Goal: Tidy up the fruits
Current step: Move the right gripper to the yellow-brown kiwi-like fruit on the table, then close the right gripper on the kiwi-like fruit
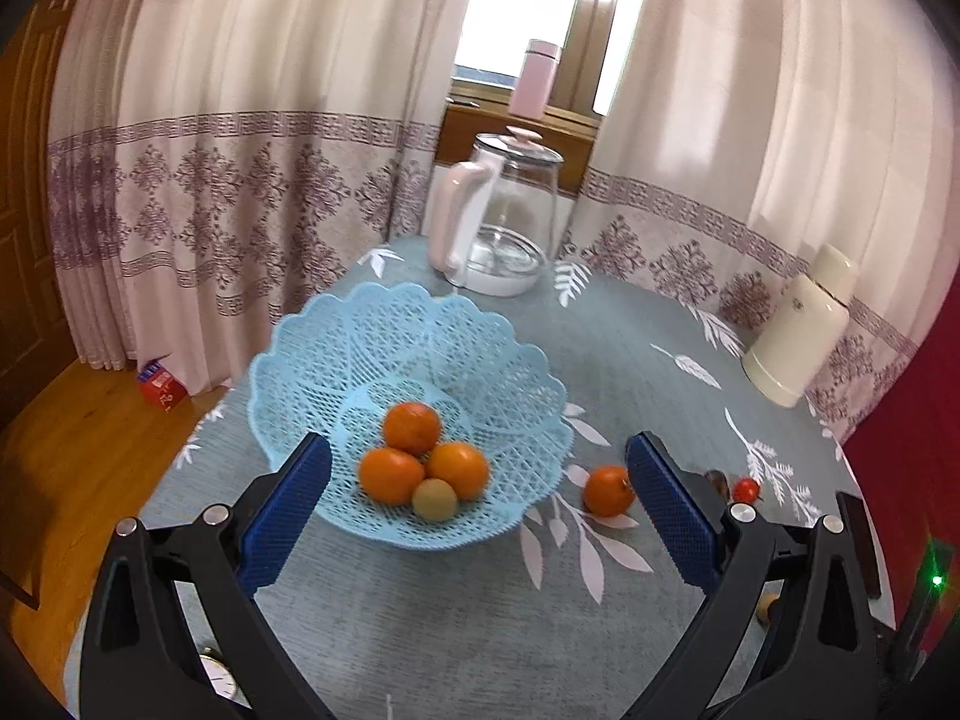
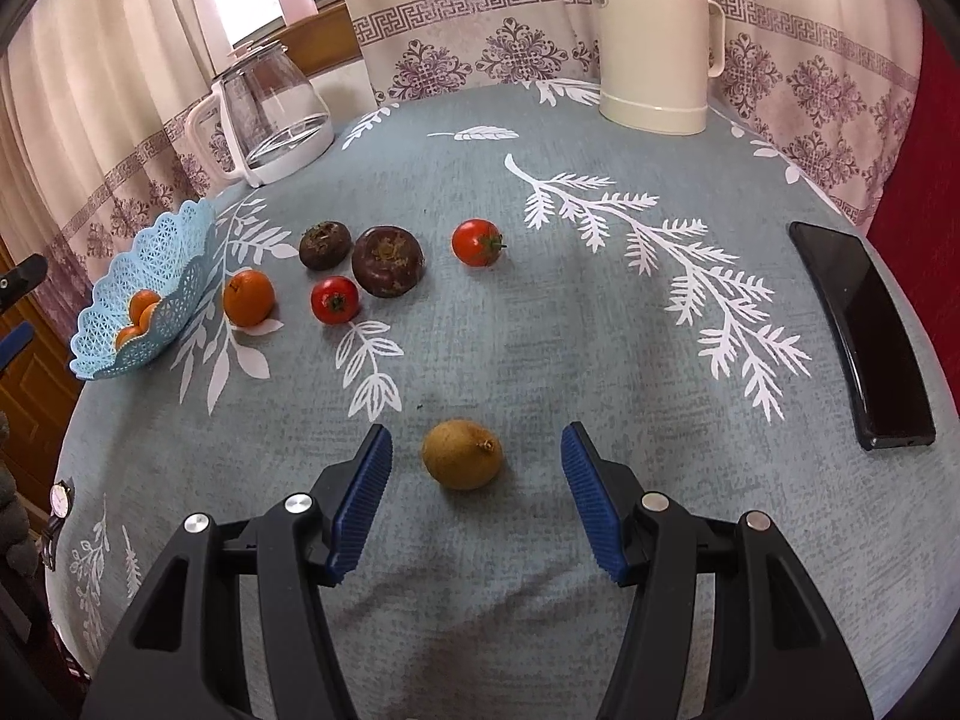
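Right wrist view: right gripper (image 2: 477,456) wide open, blue pads on each side of a small brown fruit (image 2: 462,454) on the table cloth (image 2: 540,330), not touching it yet. Looks like the pick-up step for this fruit. Next move, most likely: close softly on it, lift, carry it left to the blue basket (image 2: 174,282). Round and small, so could roll or slip if pinched off the middle. Further out on the cloth: an orange (image 2: 248,298) just beside the basket, two red tomatoes (image 2: 335,299) (image 2: 477,242), and two dark brown fruits (image 2: 387,261) (image 2: 324,245) close together. All near the way to the basket, so a high lift seems best. Black phone (image 2: 864,336) far off on the right, cream jug (image 2: 654,36) and glass kettle (image 2: 270,108) at the back, a watch (image 2: 59,501) at the left edge. Left wrist view: left gripper (image 1: 480,504) open too, holding nothing, hanging just before the basket (image 1: 312,348). Inside the basket: three oranges (image 1: 411,427) (image 1: 391,474) (image 1: 459,469) and one small pale brown fruit (image 1: 434,499). Basket only partly full, plenty of room left. Many fruits not yet in.
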`<state>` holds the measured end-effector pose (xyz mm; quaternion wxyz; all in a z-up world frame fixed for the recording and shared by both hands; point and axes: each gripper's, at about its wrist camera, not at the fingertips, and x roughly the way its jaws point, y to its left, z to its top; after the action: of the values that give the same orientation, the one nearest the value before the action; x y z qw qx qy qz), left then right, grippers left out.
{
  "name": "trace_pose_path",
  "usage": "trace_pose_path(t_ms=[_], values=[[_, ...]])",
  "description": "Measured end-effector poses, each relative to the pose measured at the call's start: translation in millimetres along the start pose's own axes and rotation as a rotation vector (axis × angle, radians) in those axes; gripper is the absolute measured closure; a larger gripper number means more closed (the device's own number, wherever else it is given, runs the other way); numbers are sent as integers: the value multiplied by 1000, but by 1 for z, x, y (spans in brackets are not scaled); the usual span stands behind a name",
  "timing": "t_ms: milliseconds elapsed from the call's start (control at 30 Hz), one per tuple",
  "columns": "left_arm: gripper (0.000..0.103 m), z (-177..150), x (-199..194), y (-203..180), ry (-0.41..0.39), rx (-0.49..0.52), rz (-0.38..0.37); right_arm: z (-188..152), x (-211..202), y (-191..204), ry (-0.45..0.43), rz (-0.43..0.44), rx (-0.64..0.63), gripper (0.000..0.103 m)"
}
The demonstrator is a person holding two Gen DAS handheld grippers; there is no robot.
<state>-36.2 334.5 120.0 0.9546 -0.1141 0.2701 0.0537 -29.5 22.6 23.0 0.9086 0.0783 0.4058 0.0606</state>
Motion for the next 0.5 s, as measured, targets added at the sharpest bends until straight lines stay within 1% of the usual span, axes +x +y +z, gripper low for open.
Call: trace_pose_path(t_ms=[300, 500], values=[[3, -16, 16, -27, 58, 76, -37, -2, 1, 6, -6, -7, -49, 46], [3, -28, 25, -45, 94, 141, -65, -3, 7, 8, 21, 1, -64, 58]])
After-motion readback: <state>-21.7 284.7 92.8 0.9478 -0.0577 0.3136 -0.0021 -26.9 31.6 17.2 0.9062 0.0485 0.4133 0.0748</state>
